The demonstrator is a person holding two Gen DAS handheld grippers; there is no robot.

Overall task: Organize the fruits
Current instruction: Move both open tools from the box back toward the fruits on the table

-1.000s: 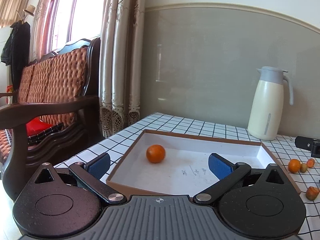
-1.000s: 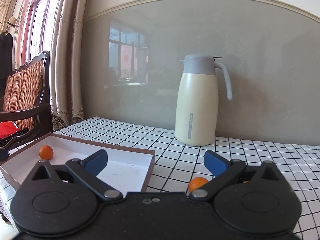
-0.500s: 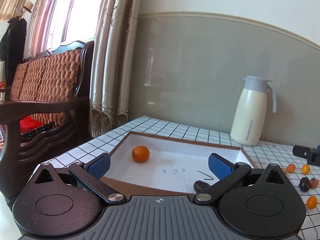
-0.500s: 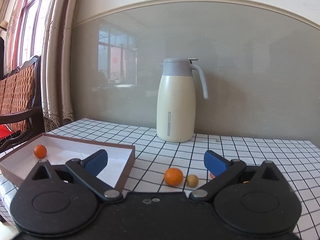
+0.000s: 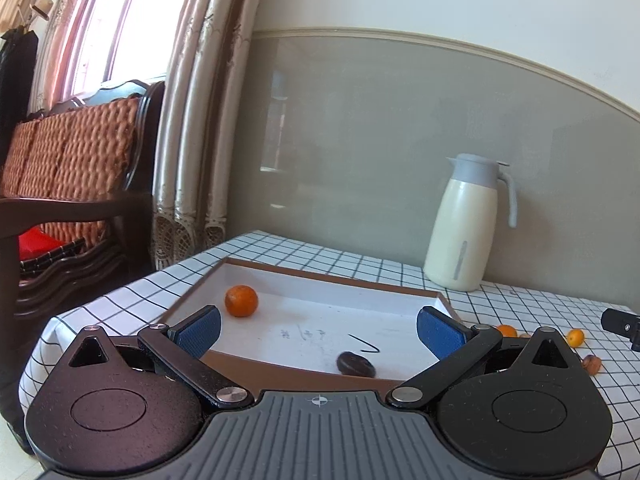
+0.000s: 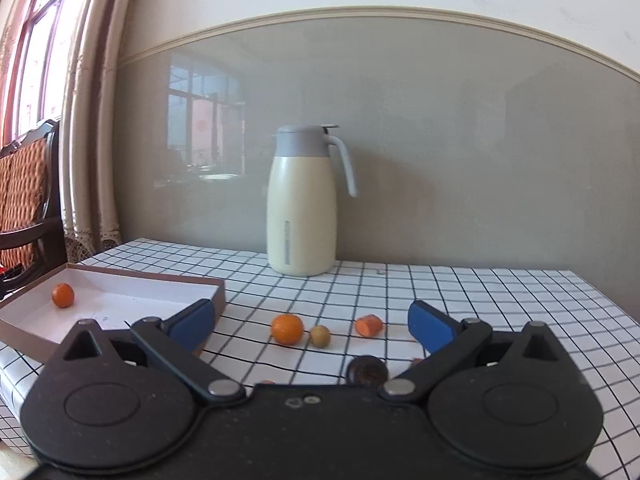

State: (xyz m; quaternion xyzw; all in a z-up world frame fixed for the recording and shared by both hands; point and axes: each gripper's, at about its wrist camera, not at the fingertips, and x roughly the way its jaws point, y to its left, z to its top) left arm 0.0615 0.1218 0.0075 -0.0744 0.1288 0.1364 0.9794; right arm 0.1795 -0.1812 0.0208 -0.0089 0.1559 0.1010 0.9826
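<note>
Two fruits lay in the box [image 5: 316, 276]: an orange [image 5: 241, 300] and a dark fruit [image 5: 355, 364]. Several more [image 6: 287, 329] remained scattered on the worktop [image 6: 500, 300]. Both the left gripper [image 5: 318, 330] and right gripper [image 6: 310, 320] had their fingers spread, empty.

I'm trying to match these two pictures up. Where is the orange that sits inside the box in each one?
Left wrist view: the orange lies in the far left part of the box, just beyond the left blue pad.
Right wrist view: the same orange is far left, in the box.
Shared landmark: the cream jug standing by the wall.
</note>
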